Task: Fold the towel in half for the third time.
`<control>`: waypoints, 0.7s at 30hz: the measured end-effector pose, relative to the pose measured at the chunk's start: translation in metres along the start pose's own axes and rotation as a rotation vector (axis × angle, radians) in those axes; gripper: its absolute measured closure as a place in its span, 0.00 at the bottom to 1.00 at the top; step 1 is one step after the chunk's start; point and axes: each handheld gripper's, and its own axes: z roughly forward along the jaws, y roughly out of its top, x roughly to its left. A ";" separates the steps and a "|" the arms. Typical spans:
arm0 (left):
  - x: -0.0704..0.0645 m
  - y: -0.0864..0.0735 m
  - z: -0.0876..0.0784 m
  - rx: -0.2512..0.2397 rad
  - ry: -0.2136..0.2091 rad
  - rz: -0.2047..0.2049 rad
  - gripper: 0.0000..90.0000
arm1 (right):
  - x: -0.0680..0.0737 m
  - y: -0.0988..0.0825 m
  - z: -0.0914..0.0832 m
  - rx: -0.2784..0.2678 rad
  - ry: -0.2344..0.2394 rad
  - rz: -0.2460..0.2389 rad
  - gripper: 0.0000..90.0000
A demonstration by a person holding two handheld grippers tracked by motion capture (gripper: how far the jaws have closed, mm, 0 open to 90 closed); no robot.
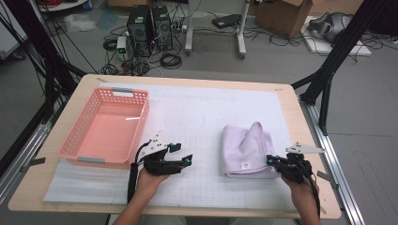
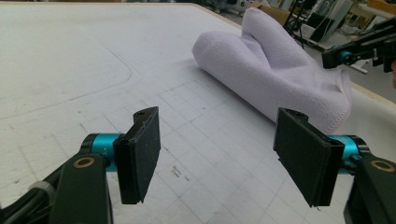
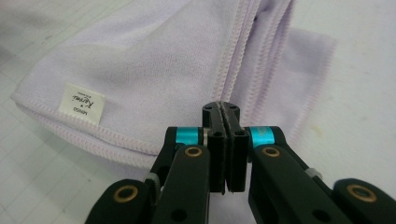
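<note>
High view: a folded lilac towel (image 1: pixel 247 151) lies right of centre on a white gridded mat (image 1: pixel 206 187) that covers a pale wooden table (image 1: pixel 307 140). The cloth looks soft and napped, folded into a thick rounded pad, with one fold pushed up into a blunt peak at its far edge. A small white label sits near its front hem. At the left of the frame stands a salmon-pink plastic basket (image 1: pixel 75 140), rectangular, with perforated walls and grey handle strips at both short ends, well apart from the towel.

At the lower middle of the frame the left gripper (image 1: pixel 183 157) is held low over the mat, between basket and towel, its jaws spread wide with nothing between them. In the left gripper view the two flat black pads (image 2: pixel 142 154) stand apart over bare grid lines, on turquoise metal collars, and the towel lies beyond them at the upper right like a plump roll with a stitched hem.

At the lower right of the high view the right gripper (image 1: pixel 272 161) meets the towel's front right corner. In the right gripper view its jaws are pressed together, pad against pad, over the overlocked hems of the layered cloth (image 3: pixel 140 60); whether any fabric is pinched between them cannot be told.
</note>
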 end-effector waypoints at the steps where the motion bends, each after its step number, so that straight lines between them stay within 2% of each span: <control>1: 0.000 0.000 -0.001 -0.003 0.001 -0.002 0.36 | -0.001 -0.001 -0.003 0.000 -0.004 0.010 1.00; 3: 0.000 0.000 -0.002 -0.006 0.003 -0.006 0.36 | -0.002 -0.003 -0.007 0.009 -0.020 0.011 1.00; 4: 0.000 -0.001 -0.002 -0.006 0.002 -0.010 0.36 | -0.003 -0.005 -0.008 0.015 -0.009 0.029 0.99; 6: 0.001 -0.001 -0.001 -0.005 0.001 -0.010 0.36 | -0.005 -0.007 -0.008 0.010 -0.005 0.060 0.78; 7: 0.000 -0.001 -0.001 -0.004 0.001 -0.009 0.36 | -0.007 -0.007 -0.008 0.002 0.005 0.093 0.74; 10: 0.000 -0.002 0.000 -0.001 -0.003 -0.007 0.36 | -0.009 -0.008 -0.005 -0.012 0.028 0.123 0.68; 11: 0.000 -0.002 0.000 0.000 -0.002 -0.010 0.36 | -0.009 -0.008 -0.002 -0.007 0.042 0.135 0.64; 13: 0.000 -0.002 0.000 0.004 -0.003 -0.009 0.36 | -0.008 -0.008 0.007 0.037 0.043 0.149 0.60; 14: 0.000 -0.002 0.000 0.003 -0.004 -0.010 0.36 | -0.007 -0.009 0.012 0.065 0.042 0.157 0.61; 16: 0.000 -0.003 0.000 0.001 -0.006 -0.012 0.36 | -0.006 -0.011 0.019 0.103 0.041 0.137 0.76; 17: 0.000 -0.003 0.000 0.001 -0.006 -0.012 0.36 | -0.005 -0.011 0.019 0.093 0.066 0.134 0.87; 18: 0.000 -0.003 0.000 0.003 -0.005 -0.013 0.36 | -0.004 -0.012 0.017 0.080 0.067 0.118 0.92; 21: 0.000 -0.003 -0.001 0.001 -0.004 -0.016 0.36 | -0.003 -0.011 0.010 0.064 0.065 0.098 0.94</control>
